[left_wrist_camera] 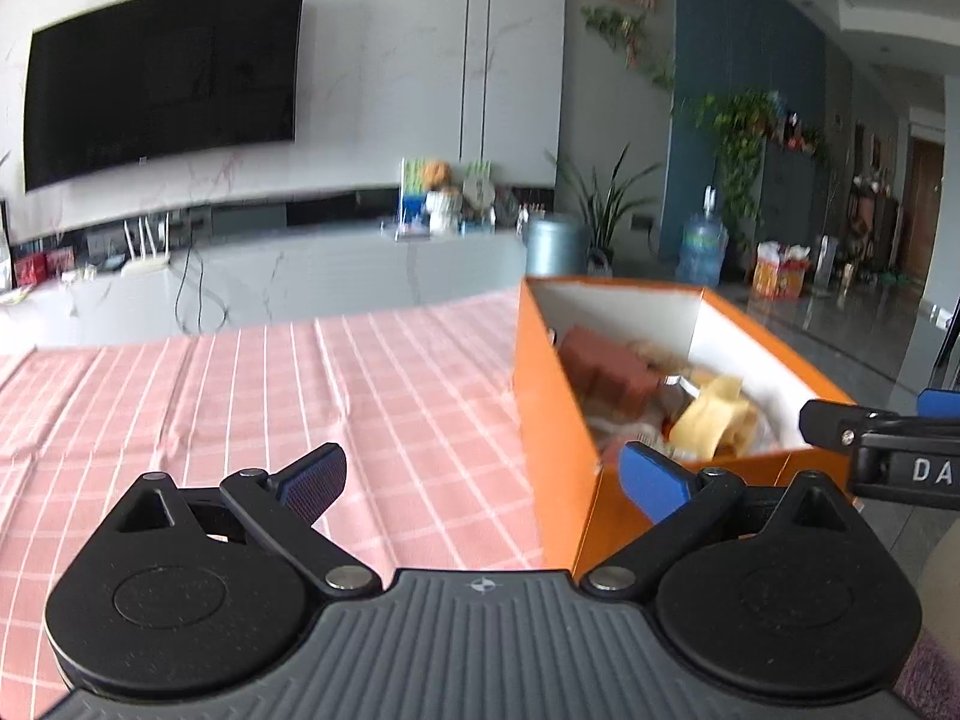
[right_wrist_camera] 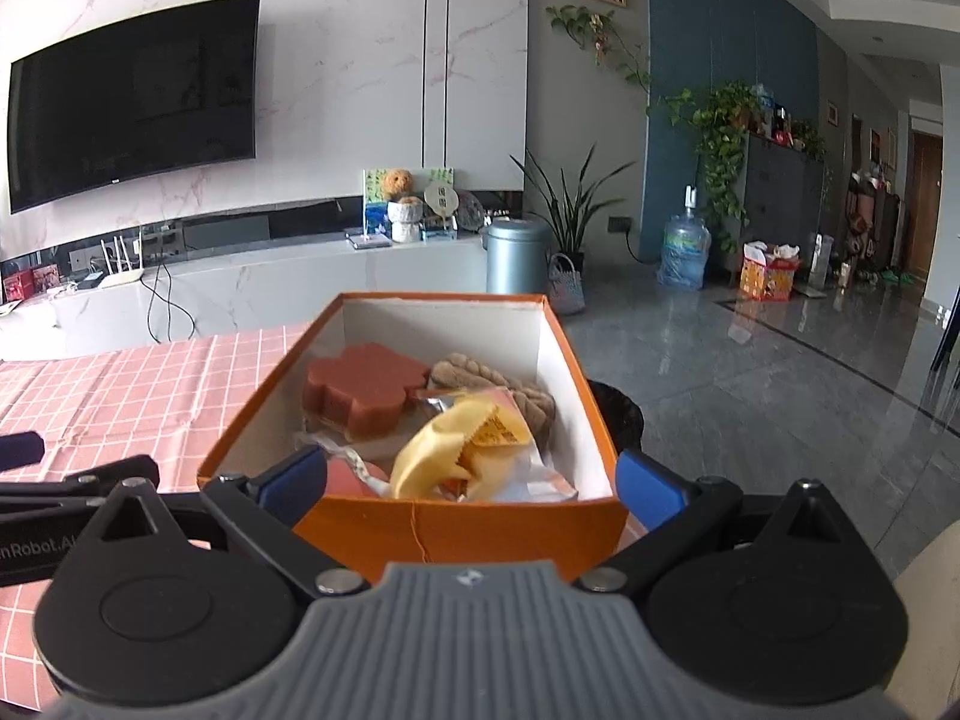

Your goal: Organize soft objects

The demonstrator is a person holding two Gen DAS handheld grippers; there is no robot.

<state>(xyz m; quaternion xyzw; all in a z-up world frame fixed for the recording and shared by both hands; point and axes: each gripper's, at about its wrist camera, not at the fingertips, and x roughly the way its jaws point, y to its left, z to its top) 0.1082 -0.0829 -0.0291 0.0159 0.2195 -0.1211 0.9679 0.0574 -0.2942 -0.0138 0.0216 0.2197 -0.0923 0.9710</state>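
Observation:
An open orange box (right_wrist_camera: 462, 525) (left_wrist_camera: 549, 420) stands at the right end of a table under a pink checked cloth (left_wrist_camera: 240, 396). Inside lie a brown flower-shaped sponge (right_wrist_camera: 360, 390) (left_wrist_camera: 609, 375), a knitted brown piece (right_wrist_camera: 528, 405), a yellow cloth (right_wrist_camera: 444, 450) (left_wrist_camera: 714, 417) and crinkled wrappers. My right gripper (right_wrist_camera: 474, 483) is open and empty, its fingers on either side of the box's near end. My left gripper (left_wrist_camera: 486, 477) is open and empty, just left of the box's near corner. The right gripper's body (left_wrist_camera: 888, 450) shows at the left wrist view's right edge.
A black bin (right_wrist_camera: 618, 414) stands on the floor right behind the box. Beyond the table are a white TV bench (right_wrist_camera: 270, 282), a grey metal canister (right_wrist_camera: 516, 261), potted plants (right_wrist_camera: 570, 210) and a water bottle (right_wrist_camera: 684, 252) on a glossy grey floor.

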